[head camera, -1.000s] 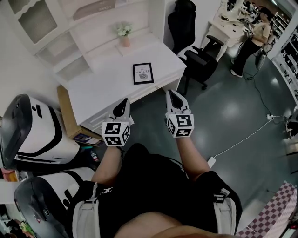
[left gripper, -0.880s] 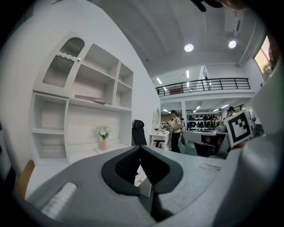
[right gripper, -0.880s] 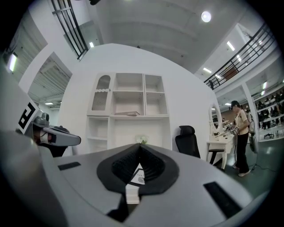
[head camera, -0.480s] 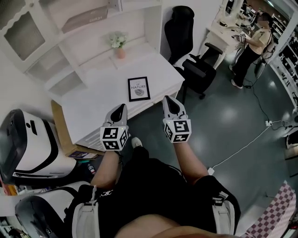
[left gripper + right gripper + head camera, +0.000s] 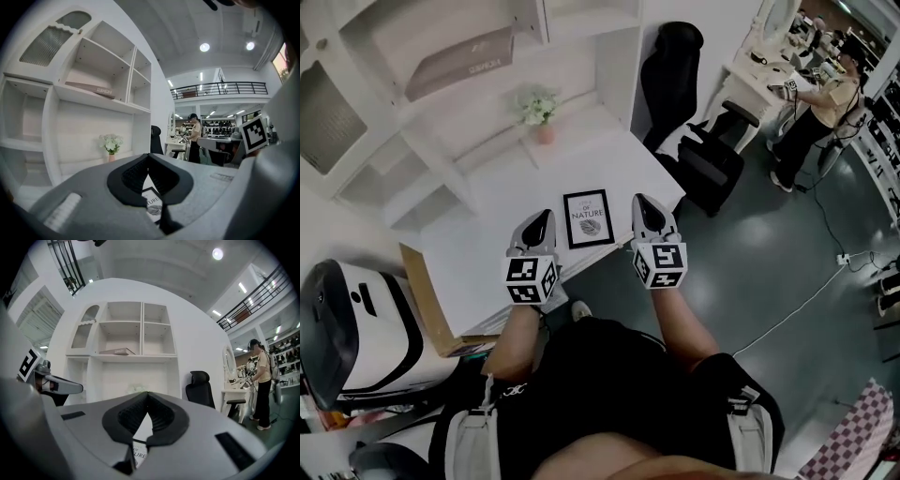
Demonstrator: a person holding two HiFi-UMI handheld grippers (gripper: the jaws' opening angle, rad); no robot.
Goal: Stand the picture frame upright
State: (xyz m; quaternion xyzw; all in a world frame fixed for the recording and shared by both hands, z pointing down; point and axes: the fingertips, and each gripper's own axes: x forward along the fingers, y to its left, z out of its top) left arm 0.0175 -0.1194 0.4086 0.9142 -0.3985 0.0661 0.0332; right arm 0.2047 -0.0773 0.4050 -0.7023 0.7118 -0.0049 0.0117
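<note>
A black-framed picture (image 5: pixel 588 218) with a white print lies flat on the white desk (image 5: pixel 497 262), near its front edge. My left gripper (image 5: pixel 540 221) hovers just left of the frame, shut and empty. My right gripper (image 5: pixel 644 206) hovers just right of it, also shut and empty. Neither touches the frame. In the left gripper view a corner of the picture frame (image 5: pixel 152 205) shows below the closed jaws. A strip of the picture frame (image 5: pixel 138 455) shows the same way in the right gripper view.
A small pink pot of white flowers (image 5: pixel 538 111) stands at the back of the desk under white shelving (image 5: pixel 450 56). A black office chair (image 5: pixel 698 141) stands right of the desk. A person (image 5: pixel 825 103) works at a far table. White machines (image 5: pixel 342 319) sit at left.
Both grippers have moved forward together from the floor side to the desk's front edge, and now flank the picture frame. Their jaws stayed shut.
</note>
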